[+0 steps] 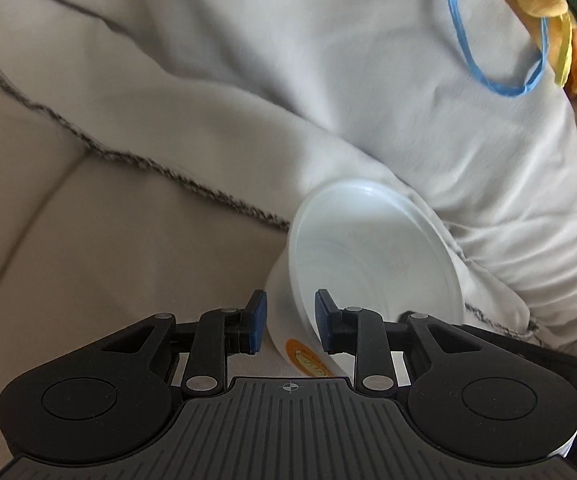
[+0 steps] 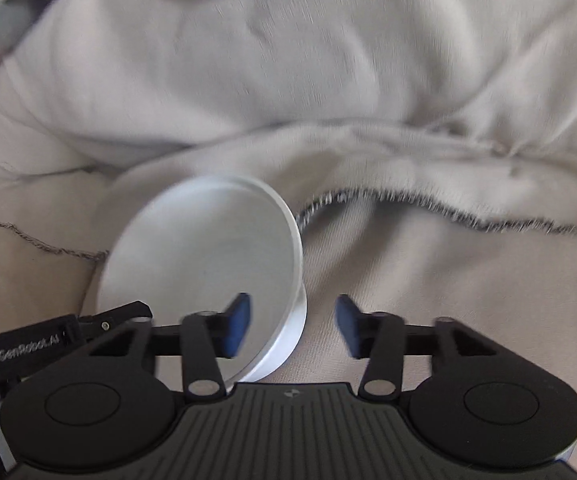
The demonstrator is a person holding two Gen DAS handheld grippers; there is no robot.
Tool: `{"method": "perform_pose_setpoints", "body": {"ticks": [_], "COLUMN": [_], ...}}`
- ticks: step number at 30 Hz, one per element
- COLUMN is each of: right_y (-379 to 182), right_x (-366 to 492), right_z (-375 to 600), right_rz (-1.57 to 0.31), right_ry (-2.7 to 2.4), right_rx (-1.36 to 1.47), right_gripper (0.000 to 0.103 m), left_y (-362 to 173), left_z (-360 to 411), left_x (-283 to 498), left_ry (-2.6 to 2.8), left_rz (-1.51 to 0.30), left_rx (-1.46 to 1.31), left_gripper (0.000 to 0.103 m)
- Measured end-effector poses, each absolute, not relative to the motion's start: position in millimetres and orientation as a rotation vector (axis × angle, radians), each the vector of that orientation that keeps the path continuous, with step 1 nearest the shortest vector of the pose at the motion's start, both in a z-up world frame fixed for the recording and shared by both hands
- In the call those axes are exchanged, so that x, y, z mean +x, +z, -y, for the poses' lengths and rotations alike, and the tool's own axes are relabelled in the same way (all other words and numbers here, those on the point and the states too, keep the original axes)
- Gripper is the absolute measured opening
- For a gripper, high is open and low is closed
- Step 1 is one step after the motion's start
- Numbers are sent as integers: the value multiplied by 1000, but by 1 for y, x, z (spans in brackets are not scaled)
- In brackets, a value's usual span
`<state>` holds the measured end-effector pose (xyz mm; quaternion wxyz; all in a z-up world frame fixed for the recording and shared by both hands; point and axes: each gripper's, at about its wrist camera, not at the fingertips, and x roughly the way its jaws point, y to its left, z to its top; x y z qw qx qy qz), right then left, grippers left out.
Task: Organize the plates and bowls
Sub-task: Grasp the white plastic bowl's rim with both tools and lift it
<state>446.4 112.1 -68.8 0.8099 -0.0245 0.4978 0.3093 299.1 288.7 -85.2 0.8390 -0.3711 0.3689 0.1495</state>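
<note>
A white plastic bowl (image 1: pixel 372 256) with an orange label on its wall lies tilted on a beige couch, its mouth toward me. My left gripper (image 1: pixel 290 322) has its blue pads on either side of the bowl's near rim, one outside and one inside, closed on it. In the right wrist view the same white bowl (image 2: pixel 204 268) stands tilted at left of centre. My right gripper (image 2: pixel 292 324) is open; its left pad overlaps the bowl's face and the right pad is over bare cushion. The left gripper's black body (image 2: pixel 60 336) shows at the lower left.
A white fleece blanket (image 1: pixel 328 80) with a dark stitched edge is bunched behind the bowl. A blue cord loop (image 1: pixel 488 72) lies on it. Yellow, orange and green plush items (image 1: pixel 560 8) sit at the top right. The beige couch cushion (image 1: pixel 88 240) spreads to the left.
</note>
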Motion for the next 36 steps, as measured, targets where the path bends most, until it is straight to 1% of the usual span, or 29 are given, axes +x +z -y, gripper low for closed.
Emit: {"method": "perform_pose_setpoints", "body": {"ticks": [1, 3, 4, 8, 11, 14, 15, 17, 19, 21, 26, 30, 33, 36], "right_y": [-72, -72, -69, -54, -52, -66, -73, -89, -93, -85, -35, 6, 25, 28], "right_x": [449, 448, 445, 427, 423, 434, 440, 448, 447, 440, 417, 395, 375, 352], "right_z": [-110, -94, -85, -46, -19, -5, -3, 1, 8, 17, 67, 124, 161, 182], "right_rz": [-1096, -1137, -1139, -1125, -1122, -1130, -1148, -1199, -1225, -1183, -1026, -932, -889, -882], "right_ry": [666, 725, 745, 749, 704, 611, 594, 600, 625, 634, 613, 569, 566, 586], "right_rx": [-19, 48, 49, 0, -14, 12, 26, 75, 117, 110, 81, 93, 107, 86], "right_gripper": [29, 21, 20, 20, 20, 22, 22, 22, 20, 19, 19, 19, 19, 19], "left_y": [-85, -79, -76, -67, -72, -81, -84, -87, -83, -70, -14, 24, 33, 29], "left_z": [-287, -279, -271, -236, -220, -216, -214, -209, -201, -187, -129, -85, -62, -47], "left_x": [296, 288, 283, 276, 293, 314, 321, 326, 325, 324, 321, 307, 290, 268], "left_ry": [305, 274, 245, 162, 132, 185, 193, 199, 178, 148, 29, -92, -145, -156], "left_rz": [-776, -781, -785, -824, -864, -895, -906, -931, -931, -909, -829, -780, -821, -875], "left_rx": [-790, -791, -792, -773, -762, -751, -740, -723, -714, -680, -540, -488, -488, -466], "left_gripper": [25, 25, 25, 26, 25, 26, 28, 28, 28, 28, 29, 34, 34, 34]}}
